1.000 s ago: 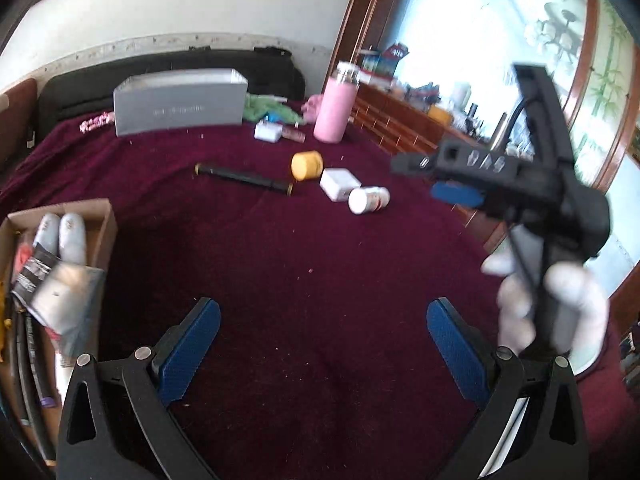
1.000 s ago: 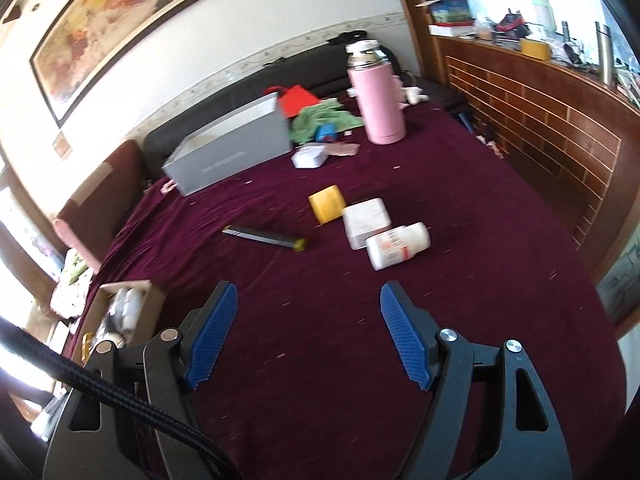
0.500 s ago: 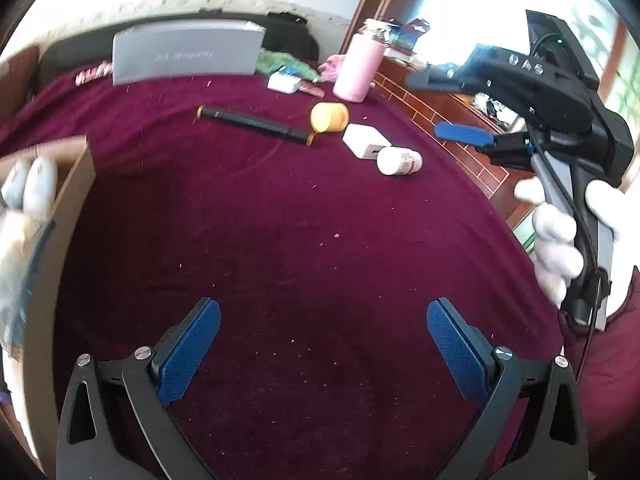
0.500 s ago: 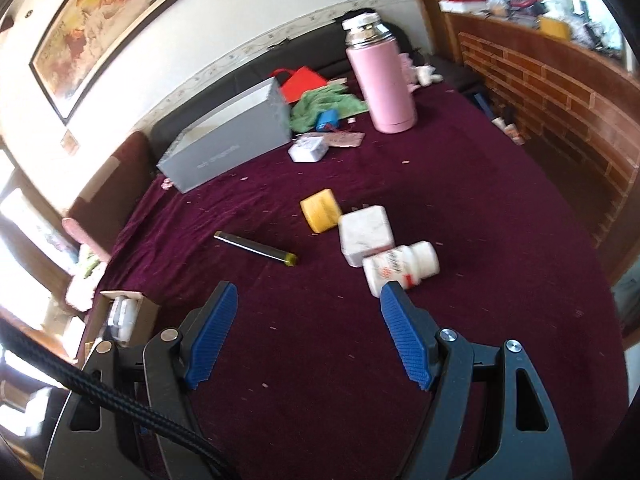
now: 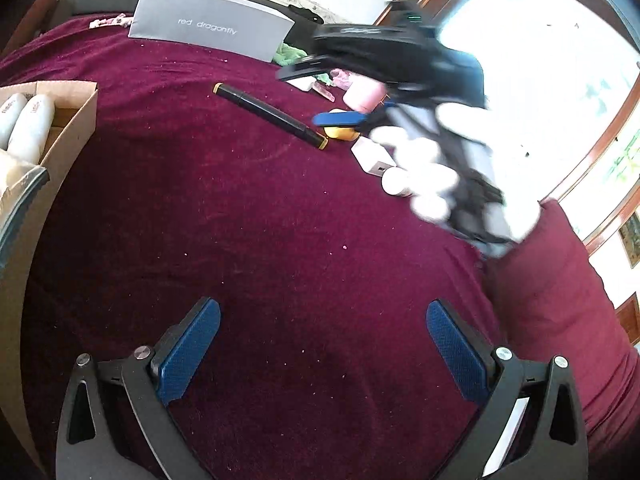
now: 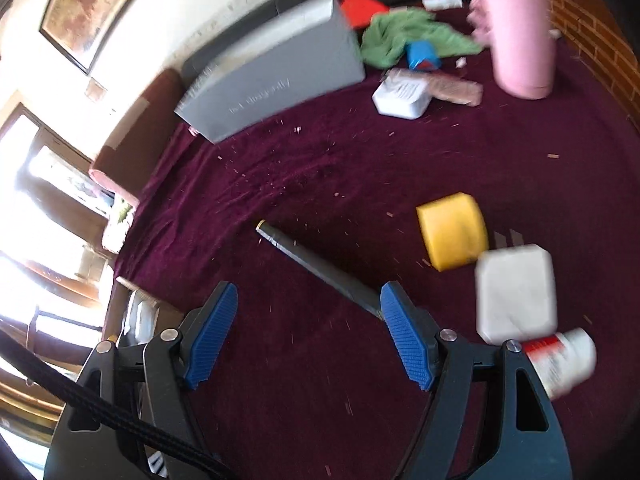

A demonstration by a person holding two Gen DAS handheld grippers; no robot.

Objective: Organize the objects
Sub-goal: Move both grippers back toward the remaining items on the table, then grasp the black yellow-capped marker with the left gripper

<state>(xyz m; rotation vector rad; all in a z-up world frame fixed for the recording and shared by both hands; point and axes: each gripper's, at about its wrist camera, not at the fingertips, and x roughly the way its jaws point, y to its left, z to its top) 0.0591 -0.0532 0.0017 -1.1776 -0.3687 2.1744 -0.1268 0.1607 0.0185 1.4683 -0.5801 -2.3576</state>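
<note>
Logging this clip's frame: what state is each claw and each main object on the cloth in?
Left claw: open, empty.
Right claw: open, empty, over the pen.
Black pen: lying flat, capped.
Yellow roll: on its side.
White pill bottle: on its side, capped.
Pink flask: upright.
Cardboard box: open, holding tubes.

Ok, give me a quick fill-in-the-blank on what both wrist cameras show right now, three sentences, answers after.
1. The black marker pen with gold ends lies on the ____ cloth.
2. The yellow rounded block sits beside the ____ square charger.
3. The right gripper and the left gripper both have their jaws ____.

Missing words: maroon; white; open
</note>
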